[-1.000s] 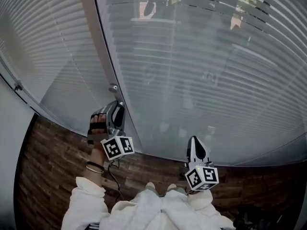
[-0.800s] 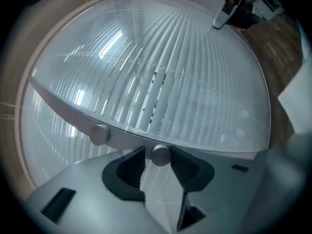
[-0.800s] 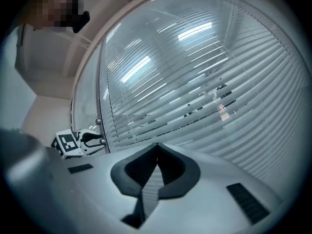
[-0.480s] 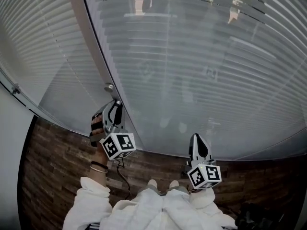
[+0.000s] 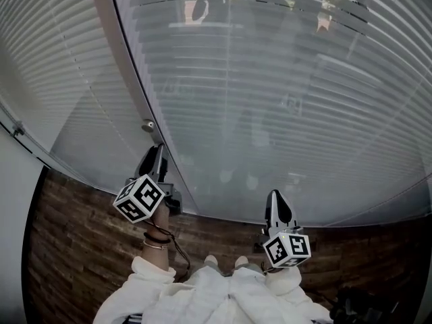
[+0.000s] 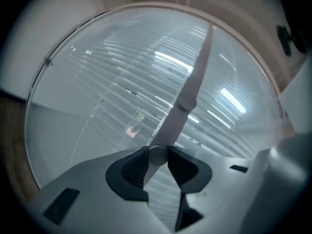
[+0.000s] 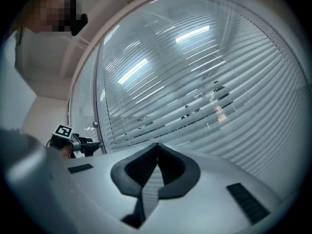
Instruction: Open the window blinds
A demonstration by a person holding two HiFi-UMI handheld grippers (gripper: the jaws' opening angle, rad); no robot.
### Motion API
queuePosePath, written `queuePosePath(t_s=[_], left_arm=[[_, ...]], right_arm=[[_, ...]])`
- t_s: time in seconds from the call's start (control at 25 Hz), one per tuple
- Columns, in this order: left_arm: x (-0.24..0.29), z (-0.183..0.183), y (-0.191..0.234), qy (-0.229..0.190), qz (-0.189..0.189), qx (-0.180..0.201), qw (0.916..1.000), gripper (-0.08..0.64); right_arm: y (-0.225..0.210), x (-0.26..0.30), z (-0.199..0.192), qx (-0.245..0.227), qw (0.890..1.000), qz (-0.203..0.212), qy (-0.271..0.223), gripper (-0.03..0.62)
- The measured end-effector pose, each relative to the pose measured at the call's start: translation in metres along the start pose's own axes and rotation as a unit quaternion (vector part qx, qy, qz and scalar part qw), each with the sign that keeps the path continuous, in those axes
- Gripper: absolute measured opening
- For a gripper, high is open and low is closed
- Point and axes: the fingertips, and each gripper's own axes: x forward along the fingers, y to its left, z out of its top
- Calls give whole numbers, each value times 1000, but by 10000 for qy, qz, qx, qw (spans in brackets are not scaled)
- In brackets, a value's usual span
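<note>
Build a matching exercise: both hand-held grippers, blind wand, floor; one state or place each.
1 left hand-held gripper
2 right hand-held gripper
3 thin white blind wand
4 brown wood-plank floor

A jaws together, empty
B below the slatted blinds
C shut on the wand
D between dark pads

Pairs: 1-C, 2-A, 3-D, 4-B.
Left jaws have just been closing, wand between them.

Head view steeply down on blinds (image 5: 290,93), left gripper view close along tilt wand (image 6: 187,91), right gripper view facing same blinds, left gripper (image 7: 92,143) at 8 o'clock.
</note>
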Motion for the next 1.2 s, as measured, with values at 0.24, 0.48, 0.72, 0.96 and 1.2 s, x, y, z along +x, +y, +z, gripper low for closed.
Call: queuePosePath(t_s=[0.24,0.48,0.72,0.96,1.2], left_arm=[[3,-5,4,-315,-550,-3032,9508,123],[0,-8,8,-475,-786,-5371,8385,123],[0,-10,9,-587,-978,-6458,7550,123],[-4,-4,5,-284,-1177,-4508,8844,123],[-32,18,12,65,781,4510,8891,192]], right_arm=[[-3,-1,2,-11,10000,-8,-54,11],[-3,-3,0,37,10000,-10,-45,11],[-2,1,1,74,9999,37,-70,11],[-1,4,2,61,9999,88,-70,11],[2,9,0,110,9998,159,1,11]])
